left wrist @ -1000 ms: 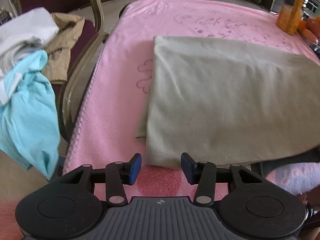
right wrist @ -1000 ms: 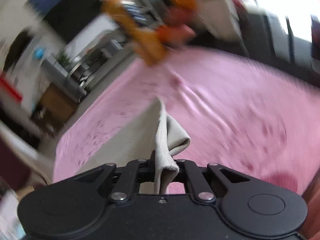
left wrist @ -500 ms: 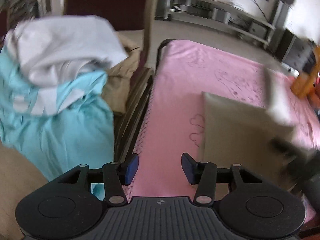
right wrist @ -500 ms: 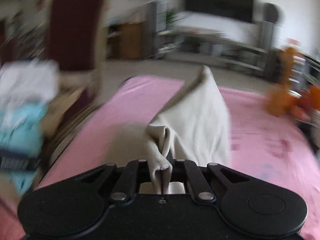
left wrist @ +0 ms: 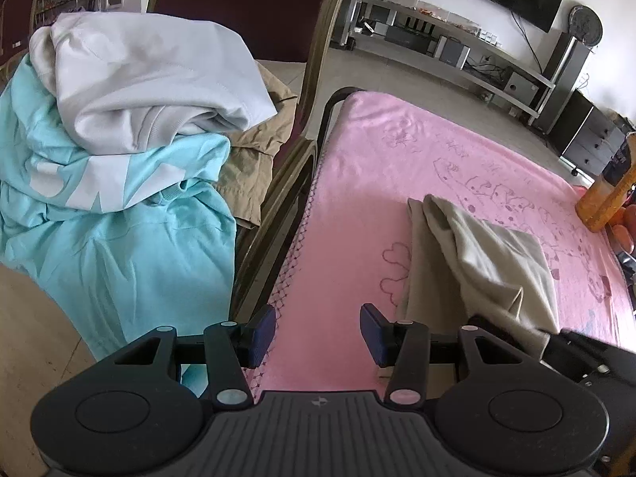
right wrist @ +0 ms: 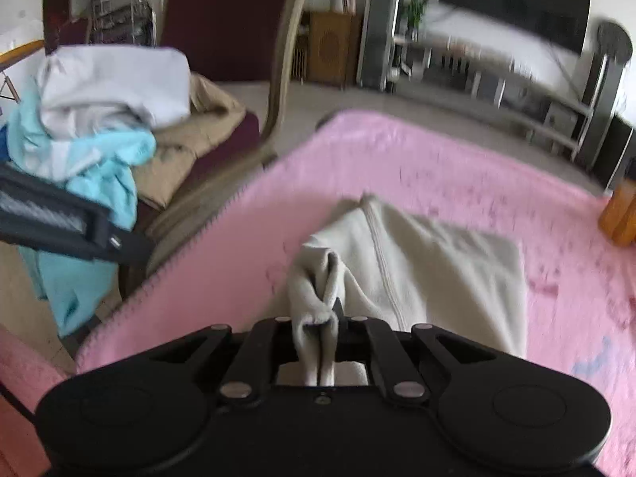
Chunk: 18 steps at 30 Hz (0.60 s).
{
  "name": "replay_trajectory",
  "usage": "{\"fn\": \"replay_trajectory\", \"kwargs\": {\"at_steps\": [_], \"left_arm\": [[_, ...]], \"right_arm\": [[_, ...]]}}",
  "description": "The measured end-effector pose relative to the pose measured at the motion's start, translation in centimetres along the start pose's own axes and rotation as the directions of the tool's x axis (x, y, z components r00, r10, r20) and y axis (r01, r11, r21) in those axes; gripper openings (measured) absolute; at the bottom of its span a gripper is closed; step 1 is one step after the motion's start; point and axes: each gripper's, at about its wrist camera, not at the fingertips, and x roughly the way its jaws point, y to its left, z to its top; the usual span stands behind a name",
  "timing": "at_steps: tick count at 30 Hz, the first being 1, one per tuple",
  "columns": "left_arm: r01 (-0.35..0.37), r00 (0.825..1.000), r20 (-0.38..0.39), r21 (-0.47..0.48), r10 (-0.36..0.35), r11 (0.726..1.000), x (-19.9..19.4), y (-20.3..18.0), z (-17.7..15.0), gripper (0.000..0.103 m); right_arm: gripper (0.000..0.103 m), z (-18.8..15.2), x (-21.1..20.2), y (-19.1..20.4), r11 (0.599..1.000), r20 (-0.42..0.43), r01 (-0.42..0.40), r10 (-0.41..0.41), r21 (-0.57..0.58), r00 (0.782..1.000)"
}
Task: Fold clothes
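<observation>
A beige garment (left wrist: pixel 489 262) lies on the pink blanket (left wrist: pixel 357 198), one side lifted and doubled over itself. My right gripper (right wrist: pixel 318 318) is shut on a bunched corner of the beige garment (right wrist: pixel 437 262), holding it just above the blanket (right wrist: pixel 397 159). Its black body shows at the lower right of the left wrist view, as the right gripper (left wrist: pixel 576 357). My left gripper (left wrist: pixel 317 332) stands open over the blanket's left edge, nothing between its blue pads (left wrist: pixel 262 328). It sits left of the garment, apart from it.
A dark red chair (left wrist: pixel 254 8) stands left of the table, piled with a white garment (left wrist: pixel 151 71), a turquoise one (left wrist: pixel 119 230) and a tan one (left wrist: pixel 254 151). An orange bottle (left wrist: pixel 604 198) stands at the blanket's far right. A low media shelf (left wrist: pixel 457 39) runs behind.
The right gripper has swung the held corner across toward the left, so the flat beige garment now lies partly doubled over. The left gripper has drawn away to the left, off the garment's near edge.
</observation>
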Motion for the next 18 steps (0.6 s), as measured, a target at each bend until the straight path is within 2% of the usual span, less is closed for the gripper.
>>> {"fn": "replay_trajectory", "kwargs": {"at_steps": [6, 9, 11, 12, 14, 15, 18], "left_arm": [[-0.008, 1.0, -0.008, -0.02, 0.008, 1.0, 0.2, 0.4, 0.0, 0.047], [-0.012, 1.0, -0.011, -0.024, 0.012, 1.0, 0.4, 0.5, 0.0, 0.047], [-0.013, 1.0, -0.013, -0.025, 0.012, 1.0, 0.5, 0.5, 0.0, 0.047], [-0.013, 1.0, -0.015, -0.026, 0.013, 1.0, 0.6, 0.5, 0.0, 0.047], [-0.014, 1.0, -0.013, -0.029, 0.014, 0.999, 0.6, 0.5, 0.0, 0.047], [-0.015, 1.0, -0.012, -0.031, 0.014, 0.999, 0.6, 0.6, 0.0, 0.047], [-0.015, 1.0, -0.006, -0.033, 0.015, 0.999, 0.5, 0.5, 0.0, 0.047]], "right_arm": [[0.006, 0.1, 0.5, 0.6, 0.999, -0.004, -0.025, 0.025, -0.02, 1.0], [0.006, -0.7, 1.2, 1.0, 0.996, -0.015, -0.058, 0.057, -0.073, 0.998], [0.007, -1.4, 1.5, 1.1, 0.985, -0.025, -0.111, 0.109, -0.133, 0.994], [0.013, -1.6, 1.5, 1.1, 0.975, -0.046, -0.156, 0.151, -0.161, 0.988], [0.022, -1.9, 1.0, 0.7, 0.947, -0.087, -0.27, 0.258, -0.173, 0.962], [0.024, -1.9, 0.5, 0.3, 0.929, -0.102, -0.339, 0.326, -0.151, 0.94], [0.025, -1.8, -1.9, -2.5, 0.876, -0.132, -0.482, 0.478, 0.007, 0.868]]}}
